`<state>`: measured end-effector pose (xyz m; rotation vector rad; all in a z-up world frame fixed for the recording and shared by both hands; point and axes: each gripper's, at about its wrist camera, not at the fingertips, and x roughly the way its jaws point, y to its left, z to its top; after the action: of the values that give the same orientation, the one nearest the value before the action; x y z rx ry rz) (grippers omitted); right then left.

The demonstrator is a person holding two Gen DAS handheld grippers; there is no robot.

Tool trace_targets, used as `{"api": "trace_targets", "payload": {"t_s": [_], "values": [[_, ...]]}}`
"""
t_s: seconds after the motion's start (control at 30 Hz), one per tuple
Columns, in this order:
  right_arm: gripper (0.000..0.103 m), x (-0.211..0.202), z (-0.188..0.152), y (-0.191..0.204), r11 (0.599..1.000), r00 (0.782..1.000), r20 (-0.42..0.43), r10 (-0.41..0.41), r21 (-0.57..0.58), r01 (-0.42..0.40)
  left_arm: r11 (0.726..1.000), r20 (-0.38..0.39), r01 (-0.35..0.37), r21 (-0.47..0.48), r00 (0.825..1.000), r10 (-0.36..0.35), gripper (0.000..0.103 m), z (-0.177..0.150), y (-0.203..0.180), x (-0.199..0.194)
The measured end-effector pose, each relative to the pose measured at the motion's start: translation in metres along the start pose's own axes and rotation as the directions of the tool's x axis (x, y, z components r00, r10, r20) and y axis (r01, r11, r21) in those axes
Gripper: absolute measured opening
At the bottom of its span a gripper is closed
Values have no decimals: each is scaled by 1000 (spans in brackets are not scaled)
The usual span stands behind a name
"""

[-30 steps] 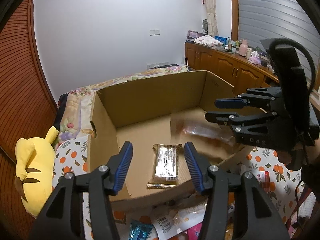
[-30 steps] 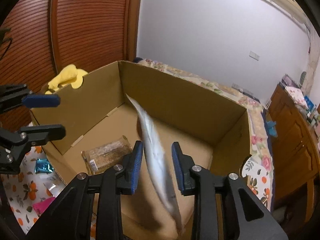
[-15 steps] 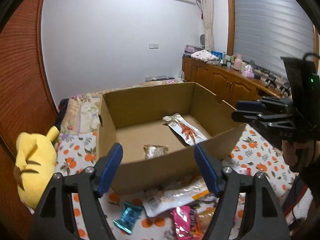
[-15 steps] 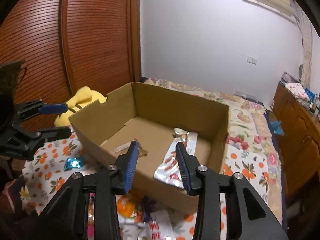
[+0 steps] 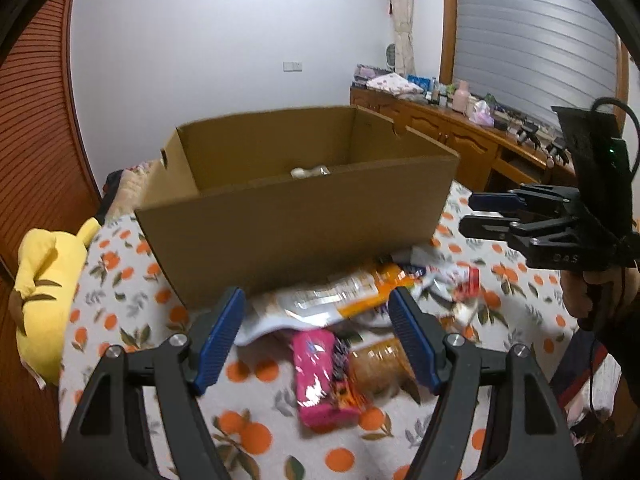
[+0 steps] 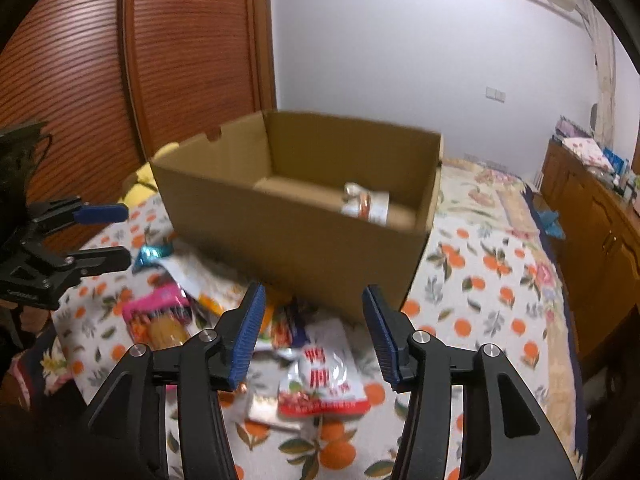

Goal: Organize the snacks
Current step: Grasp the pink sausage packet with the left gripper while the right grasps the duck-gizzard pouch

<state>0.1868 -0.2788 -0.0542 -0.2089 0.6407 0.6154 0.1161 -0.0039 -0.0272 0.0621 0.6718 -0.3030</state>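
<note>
So far, snacks boxed: one silvery red-printed packet (image 6: 366,204) lies inside the cardboard box (image 5: 296,216); from the left wrist view only its pale tip shows above the rim. Whether more lies lower in the box, I cannot tell.
Snacks left: a loose heap on the bed (image 6: 492,280) just in front of the box — pink packet (image 5: 320,376), white-and-orange pouch (image 5: 332,300), brown clear-wrapped bar (image 5: 380,364), red-and-white packet (image 6: 320,384), blue foil piece (image 6: 150,252) off to the side, and others underneath that are too blurred to name.
Progress: early, in my judgement; most of the heap is yet to be moved.
My left gripper (image 5: 316,336): jaws spread wide, empty, hanging over the pink packet and the pouch, touching neither as far as I can see.
My right gripper (image 6: 314,334): jaws spread wide, empty, above the red-and-white packet, no contact seen.
Surroundings: yellow plush toy (image 5: 44,296) beside the box on the bed; wooden cabinets (image 5: 460,140) along the wall.
</note>
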Motion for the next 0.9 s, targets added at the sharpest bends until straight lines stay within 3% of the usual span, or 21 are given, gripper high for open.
{"api": "trace_targets", "payload": {"t_s": [0.3, 0.77, 0.9], "values": [[54, 30, -30, -5, 1000, 997, -80, -4, 19, 6, 1000, -48, 18, -1, 999, -18, 75, -21, -18, 17], [64, 62, -37, -11, 1000, 979, -204, -24, 5, 26, 999, -97, 34, -10, 995, -35, 75, -35, -33, 37], [65, 65, -38, -8, 999, 974, -222, -40, -14, 38, 1000, -101, 9, 16, 995, -7, 75, -36, -38, 39]]}}
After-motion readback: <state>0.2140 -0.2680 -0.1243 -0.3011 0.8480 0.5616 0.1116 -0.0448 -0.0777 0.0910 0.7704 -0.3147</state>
